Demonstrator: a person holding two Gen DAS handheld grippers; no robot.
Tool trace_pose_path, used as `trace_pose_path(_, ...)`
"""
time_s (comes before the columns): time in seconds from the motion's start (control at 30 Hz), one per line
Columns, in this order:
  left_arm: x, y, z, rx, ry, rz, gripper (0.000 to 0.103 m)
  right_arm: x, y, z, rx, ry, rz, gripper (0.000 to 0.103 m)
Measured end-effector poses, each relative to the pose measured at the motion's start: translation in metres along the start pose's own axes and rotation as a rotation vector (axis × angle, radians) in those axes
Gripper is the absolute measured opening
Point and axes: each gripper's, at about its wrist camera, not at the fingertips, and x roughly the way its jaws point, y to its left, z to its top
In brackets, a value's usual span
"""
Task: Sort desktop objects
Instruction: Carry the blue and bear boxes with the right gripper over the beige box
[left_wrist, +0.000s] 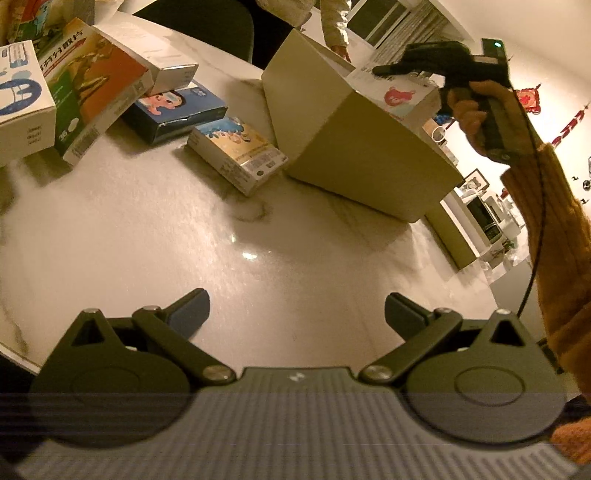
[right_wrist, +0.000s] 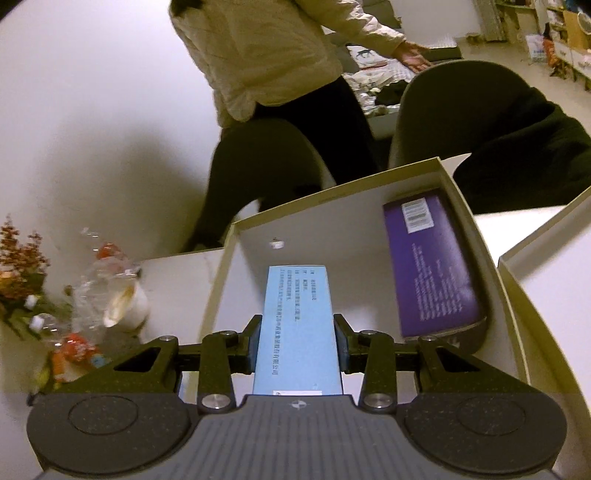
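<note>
My right gripper is shut on a light blue box and holds it over the inside of an open cream storage box. A purple box lies in that storage box at the right. In the left wrist view the storage box stands on the marble table, with the right gripper above it holding a white box with a red figure. My left gripper is open and empty above the bare table. Several medicine boxes lie at the far left.
A person in a cream jacket stands behind the table by two dark chairs. Flowers, plastic bottles and a cup sit left of the storage box. Another cream box edge is at the right.
</note>
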Motion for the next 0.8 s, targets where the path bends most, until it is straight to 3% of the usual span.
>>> trace_pose_path(0.3, 0.0, 0.003, 0.002, -0.009, -0.01, 0.007, 0.103, 0.047, 0.025, 0.01, -0.177, 0.022, -0.199, 0.041)
trace_pose_path(0.8, -0.001, 0.009, 0.004, -0.016, -0.019, 0.004, 0.103, 0.111, 0.053, 0.01, -0.436, 0.031, -0.419, 0.041)
